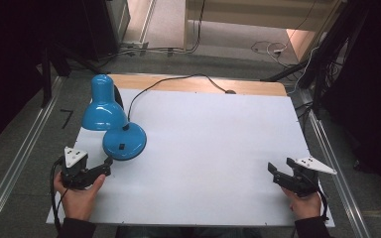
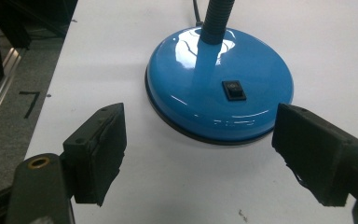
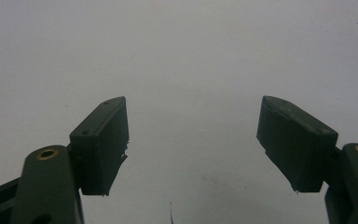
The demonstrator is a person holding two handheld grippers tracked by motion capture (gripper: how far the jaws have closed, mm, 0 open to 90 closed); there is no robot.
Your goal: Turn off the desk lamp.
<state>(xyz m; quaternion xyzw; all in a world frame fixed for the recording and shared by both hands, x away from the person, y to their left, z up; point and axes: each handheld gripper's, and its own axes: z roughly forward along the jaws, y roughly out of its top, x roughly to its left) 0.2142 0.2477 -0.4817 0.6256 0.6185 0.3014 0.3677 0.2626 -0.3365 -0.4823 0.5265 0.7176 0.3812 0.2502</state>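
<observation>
Two hands hold wide-open, empty tongs over the white desk point(image 1: 203, 148): left tongs point(image 1: 108, 166) aim at the blue lamp point(image 1: 124, 141) base just ahead, probably for its switch point(image 2: 233, 90); right tongs point(image 1: 274, 172) wait well apart.

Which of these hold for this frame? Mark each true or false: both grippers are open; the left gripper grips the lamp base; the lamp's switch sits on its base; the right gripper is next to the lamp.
1. Both grippers are open: true; the left gripper and the right gripper each show spread jaws.
2. The left gripper grips the lamp base: false; it is close in front of it, apart.
3. The switch sits on the base: true.
4. The right gripper is next to the lamp: false; it is at the table's opposite side.
</observation>
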